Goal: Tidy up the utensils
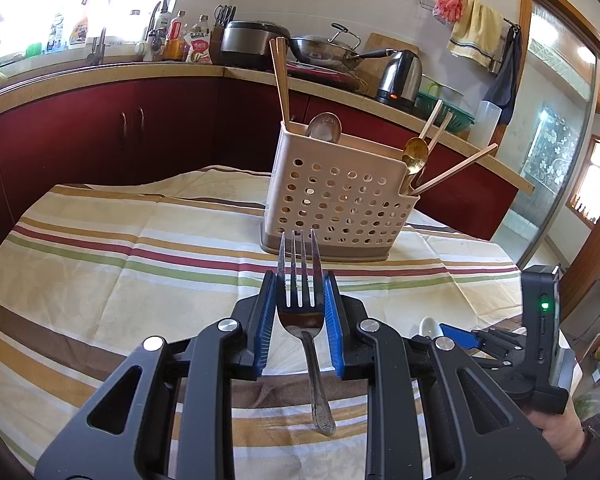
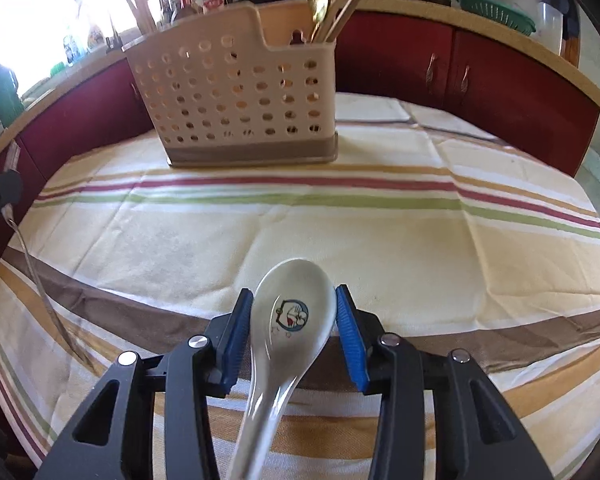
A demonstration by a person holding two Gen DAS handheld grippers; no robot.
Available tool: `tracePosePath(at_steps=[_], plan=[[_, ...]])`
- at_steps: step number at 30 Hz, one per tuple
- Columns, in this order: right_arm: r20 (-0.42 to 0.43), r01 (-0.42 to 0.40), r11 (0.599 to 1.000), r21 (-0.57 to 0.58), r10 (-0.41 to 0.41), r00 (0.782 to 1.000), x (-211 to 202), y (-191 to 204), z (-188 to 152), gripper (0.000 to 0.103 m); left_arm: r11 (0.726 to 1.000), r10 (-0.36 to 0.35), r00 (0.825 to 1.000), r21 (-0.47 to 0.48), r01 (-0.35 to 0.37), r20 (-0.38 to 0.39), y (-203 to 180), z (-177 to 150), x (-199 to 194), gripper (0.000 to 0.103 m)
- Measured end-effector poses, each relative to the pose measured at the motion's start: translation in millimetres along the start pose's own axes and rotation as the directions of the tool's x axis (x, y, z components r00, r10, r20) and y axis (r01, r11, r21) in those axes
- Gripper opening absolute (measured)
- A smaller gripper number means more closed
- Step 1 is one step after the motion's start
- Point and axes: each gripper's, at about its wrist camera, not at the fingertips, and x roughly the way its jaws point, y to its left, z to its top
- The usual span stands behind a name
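Your left gripper (image 1: 300, 300) is clamped on the head of a metal fork (image 1: 302, 320), the blue pads pressing its outer tines, with the tines aimed at the caddy and the handle hanging back toward you over the striped tablecloth (image 1: 100, 240). Your right gripper (image 2: 294, 312) has a white ceramic spoon (image 2: 292, 308) between its pads at the widest part of the bowl, but whether the pads actually bite I cannot tell — the left pad looks to touch the rim, while a sliver of gap may show at the right one. That is the first risk: glazed ceramic is slick and rounded, and a squeeze across the bowl could pop it forward out of the jaws or let it pivot, the long handle swinging down. If it slips it falls on cloth, likely unharmed, yet you would have to regrasp. The fork is held by thin tines alone, so its heavy handle could rotate it when you tilt. The perforated utensil caddy (image 2: 236, 92) stands well ahead at the far side of the table, its right compartment already crowded with chopsticks (image 1: 452, 172) and a gold spoon (image 1: 415, 156) leaning outward — bump those and they may tip out, or the light caddy may slide. The right gripper sits close by your left, so mind a collision when both move in.
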Motion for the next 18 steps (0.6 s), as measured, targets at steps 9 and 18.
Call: tracePosePath(at_steps=[9, 18], plan=[[0.135, 0.0, 0.999, -0.033, 0.005, 0.991, -28, 7, 3, 0.042, 1.0, -0.011, 1.0, 0.001, 0.011, 0.008, 0, 0, -6, 0.023], [0.238, 0.005, 0.999, -0.04, 0.005, 0.971, -59, 7, 18, 0.042, 1.0, -0.018, 0.999, 0.004, 0.018, 0.042, -2, 6, -17, 0.023]])
